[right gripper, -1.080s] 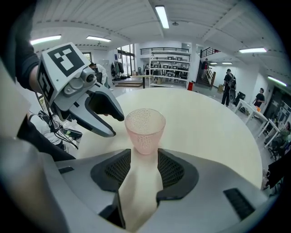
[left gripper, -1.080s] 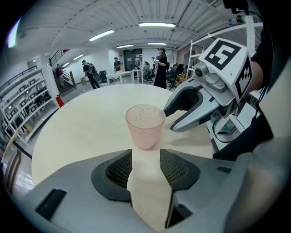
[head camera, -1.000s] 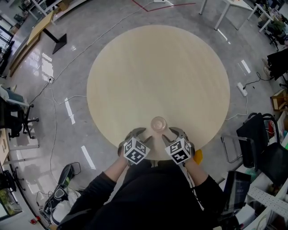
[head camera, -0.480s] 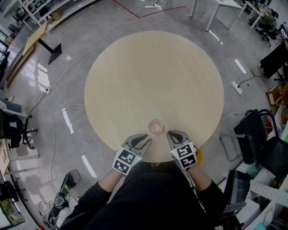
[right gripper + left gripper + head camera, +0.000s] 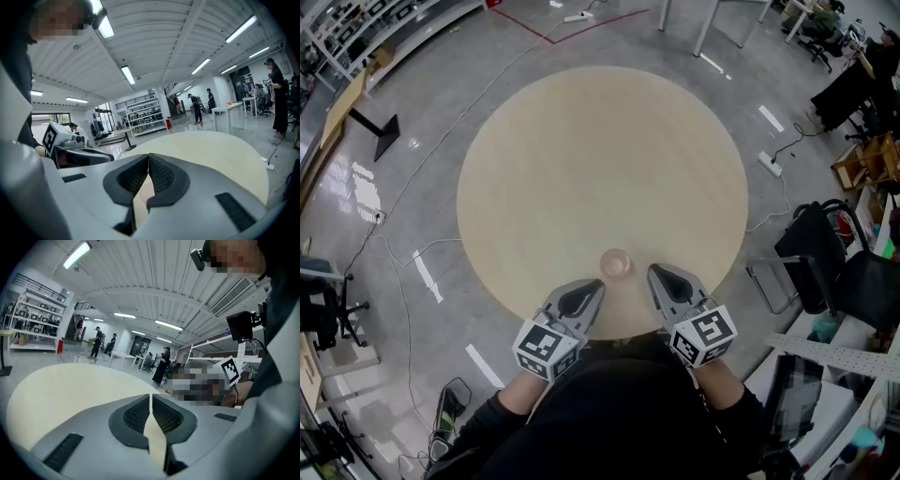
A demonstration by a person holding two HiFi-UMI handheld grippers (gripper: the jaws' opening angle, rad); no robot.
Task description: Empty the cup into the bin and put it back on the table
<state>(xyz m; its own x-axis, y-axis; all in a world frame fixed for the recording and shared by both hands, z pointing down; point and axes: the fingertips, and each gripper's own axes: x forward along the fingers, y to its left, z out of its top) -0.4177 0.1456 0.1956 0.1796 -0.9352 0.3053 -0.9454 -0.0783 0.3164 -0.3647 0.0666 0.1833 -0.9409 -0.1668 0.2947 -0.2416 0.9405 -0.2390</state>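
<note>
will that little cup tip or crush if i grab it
The cup looks small and pale, probably thin plastic: light and easily squashed. It stands upright near the table edge, so a sideways nudge might tip it or slide it off.

- The person is wearing a black long-sleeved top (image 5: 619,412), which is filling the head view's six o'clock edge.
- The left gripper (image 5: 594,287) and right gripper (image 5: 656,274) are showing smooth grey shells tapering to points.
- Black-and-white square markers are covering the left cube (image 5: 546,347) at seven o'clock and the right cube (image 5: 703,335) at five.
- Black ribbed pads (image 5: 138,414) are lining the jaws, and a black slot (image 5: 63,452) is marking the shell.
</note>
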